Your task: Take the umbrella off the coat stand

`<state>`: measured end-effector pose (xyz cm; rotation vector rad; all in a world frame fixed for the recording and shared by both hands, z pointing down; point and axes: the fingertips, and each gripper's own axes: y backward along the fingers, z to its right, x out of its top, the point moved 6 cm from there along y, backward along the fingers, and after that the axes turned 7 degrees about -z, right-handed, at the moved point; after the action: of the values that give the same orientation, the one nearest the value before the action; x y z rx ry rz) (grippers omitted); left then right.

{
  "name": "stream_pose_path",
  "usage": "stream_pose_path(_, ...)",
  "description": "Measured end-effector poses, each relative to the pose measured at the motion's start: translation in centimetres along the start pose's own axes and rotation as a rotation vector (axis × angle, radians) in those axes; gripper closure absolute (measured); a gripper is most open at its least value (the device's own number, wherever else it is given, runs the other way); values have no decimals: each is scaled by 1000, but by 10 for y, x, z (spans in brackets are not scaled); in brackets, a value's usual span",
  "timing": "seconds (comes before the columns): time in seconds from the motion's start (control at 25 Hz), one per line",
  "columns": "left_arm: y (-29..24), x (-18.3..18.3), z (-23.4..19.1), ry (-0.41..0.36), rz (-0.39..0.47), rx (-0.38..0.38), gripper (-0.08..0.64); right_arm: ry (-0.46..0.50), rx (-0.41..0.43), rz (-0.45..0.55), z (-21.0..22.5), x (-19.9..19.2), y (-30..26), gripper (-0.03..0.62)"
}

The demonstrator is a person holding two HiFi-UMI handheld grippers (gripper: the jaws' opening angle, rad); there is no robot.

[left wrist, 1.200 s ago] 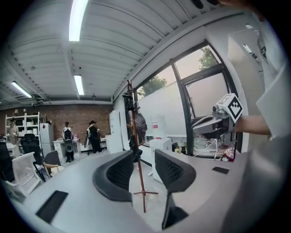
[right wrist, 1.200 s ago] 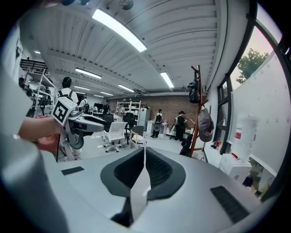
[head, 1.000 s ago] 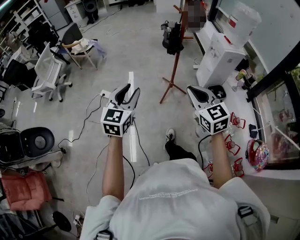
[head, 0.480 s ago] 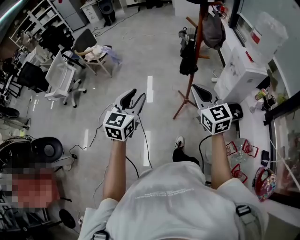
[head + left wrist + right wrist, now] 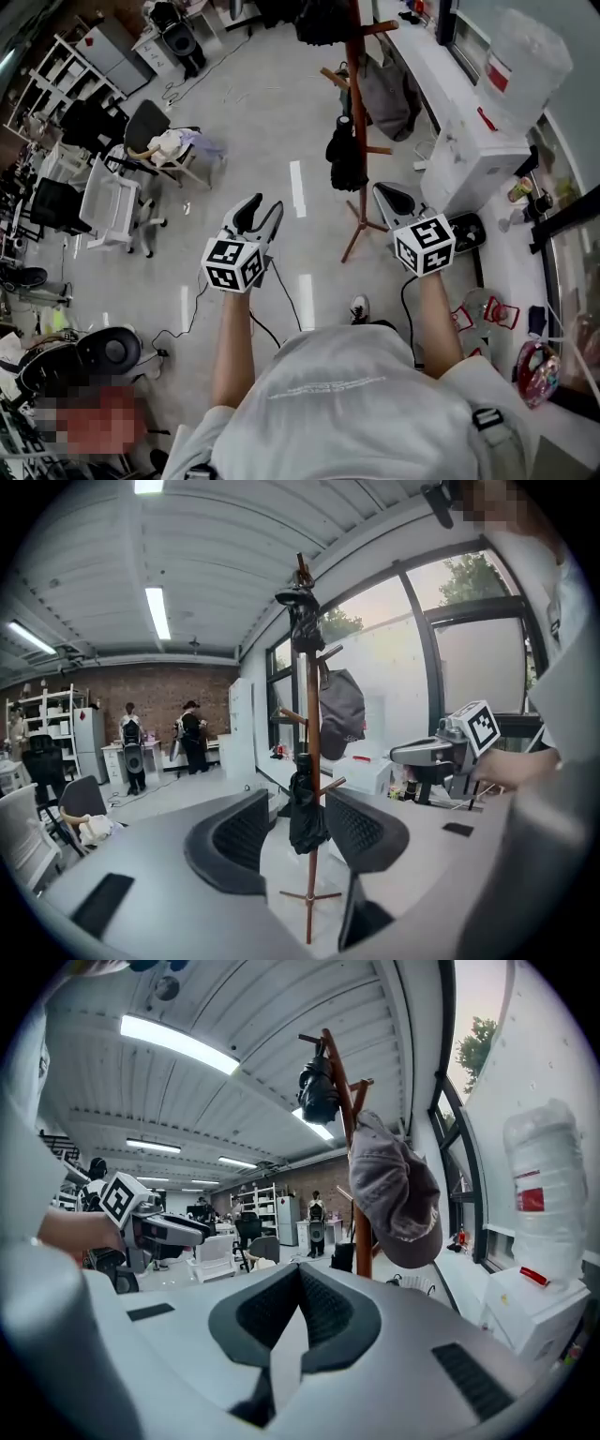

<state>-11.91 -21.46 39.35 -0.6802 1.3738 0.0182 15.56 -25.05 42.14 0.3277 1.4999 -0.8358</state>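
Though beside coat stand (image 5: 357,199), open floor (image 5: 272,122)

the right gripper (image 5: 299,1274) fills the lower centre, its jaws together with nothing between them. above it, right of centre, a stand (image 5: 339,1063) carries a grey cap (image 5: 394,1194). a bottle (image 5: 544,1194) stands at the right edge.

- The umbrella (image 5: 347,155) is black, folded short, its cloth loosely bundled. It hangs upright against the pole of the coat stand (image 5: 357,202), about halfway up and clear of the floor (image 5: 262,112).
- In the left gripper view the umbrella (image 5: 307,808) lies close against the pole, beside a short peg that slants upward.
- The coat stand (image 5: 309,878) is a slim reddish-brown wooden pole with angled pegs. It stands upright on spread feet, near the floor's right edge in the head view.
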Motion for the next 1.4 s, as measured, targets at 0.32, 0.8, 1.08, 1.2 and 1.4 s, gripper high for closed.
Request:
stream_pose_path(0.32,-72,20,3,-36,-14,-137,304,-62,-65,-15,40,-2,-8,568)
stream_pose_path(0.8,-149,35,-18,-92,-7,-362,286,-116,-277,-37,55,-1,-24,568)
stream_pose_path(1.08,-193,32,-49,-186,-54,-551,246,-160,-431,-34,46,14,-61,568)
stream_pose_path(1.2,-212,32,-50,-219,-66,-652,230,-154,-491,-46,38,21,-73,568)
stream_pose_path(1.4,-242,21,-45,-264,-105,-789,203,-162,-578,-73,24,22,-83,568)
